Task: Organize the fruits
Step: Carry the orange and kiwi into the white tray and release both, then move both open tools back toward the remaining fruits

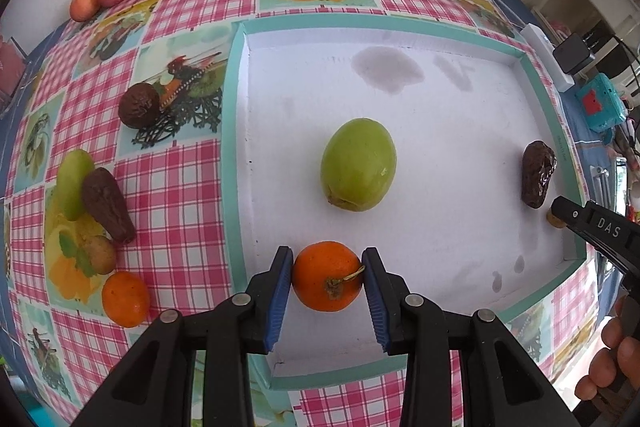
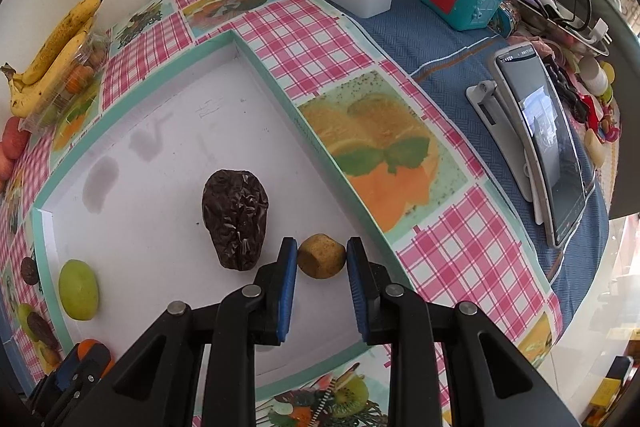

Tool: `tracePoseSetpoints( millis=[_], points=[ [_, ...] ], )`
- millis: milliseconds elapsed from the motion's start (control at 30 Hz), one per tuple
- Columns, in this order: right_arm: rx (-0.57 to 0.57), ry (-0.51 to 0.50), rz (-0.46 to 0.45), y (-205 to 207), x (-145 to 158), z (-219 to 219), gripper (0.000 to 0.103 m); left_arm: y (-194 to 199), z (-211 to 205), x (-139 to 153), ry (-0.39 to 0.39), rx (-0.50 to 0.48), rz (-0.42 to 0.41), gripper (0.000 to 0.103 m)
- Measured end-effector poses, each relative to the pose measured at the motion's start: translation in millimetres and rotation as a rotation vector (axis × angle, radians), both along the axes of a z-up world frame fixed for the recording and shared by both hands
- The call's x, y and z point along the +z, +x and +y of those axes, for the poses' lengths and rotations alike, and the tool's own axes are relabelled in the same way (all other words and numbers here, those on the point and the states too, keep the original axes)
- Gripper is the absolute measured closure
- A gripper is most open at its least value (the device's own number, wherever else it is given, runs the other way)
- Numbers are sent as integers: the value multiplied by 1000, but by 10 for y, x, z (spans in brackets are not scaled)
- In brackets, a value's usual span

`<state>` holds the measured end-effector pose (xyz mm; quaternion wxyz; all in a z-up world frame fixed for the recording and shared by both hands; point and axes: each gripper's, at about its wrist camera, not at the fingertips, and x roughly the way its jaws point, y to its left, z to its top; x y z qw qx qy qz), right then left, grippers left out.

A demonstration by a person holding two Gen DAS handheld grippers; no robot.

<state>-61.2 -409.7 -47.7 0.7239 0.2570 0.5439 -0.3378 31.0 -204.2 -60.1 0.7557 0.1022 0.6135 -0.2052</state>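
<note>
Left gripper [image 1: 327,277] pinched on round orange tangerine [image 1: 327,275] – soft, gripped at widest part. Right gripper [image 2: 322,261] closed around small tan fruit [image 2: 322,256] near white tray [image 2: 280,83] right wall – firm contact unclear.

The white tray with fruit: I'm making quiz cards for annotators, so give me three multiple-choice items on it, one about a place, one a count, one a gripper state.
1. Where does the green fruit lie?
A. Mid-tray
B. On the checked cloth
C. On the bananas

2. How many fruits are inside the tray?
A. Two
B. Four
C. Six

3. How do the left gripper's jaws stand?
A. Wide open over a bare floor
B. On either side of the orange fruit
C. Shut on the dark fruit

Key: 1 A, it sits on the white floor, clear of the walls. 2 B, green fruit, orange fruit, dark wrinkled fruit and small tan fruit. 3 B, the blue pads meet the orange's sides.
</note>
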Motion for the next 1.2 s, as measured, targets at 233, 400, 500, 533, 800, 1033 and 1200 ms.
tracePoseSetpoints(
  millis=[233, 400, 500, 533, 800, 1033, 1200],
  points=[
    [0, -1, 0, -3, -13, -1, 76, -13, 38, -14, 11, -9, -7, 57],
    [2, 0, -9, -8, 3, -3, 67, 0, 33, 49, 11, -10, -20, 49],
    [6, -13, -18, -9, 54, 10, 64, 5, 57, 107, 4, -9, -35, 42],
    [6, -17, -27, -13, 83, 13, 64, 6, 67, 135, 1, -8, -41, 40],
    [23, -49, -108, -36, 343, 62, 40, 64, 194, 382, -5, 51, -133, 30],
    [83, -30, -154, 56, 388, 206, 19, 215, 477, 511, 13, 154, -214, 8],
    [108, -19, -174, 118, 379, 298, 18, 360, 775, 569, 60, 249, -279, 0]
  ],
)
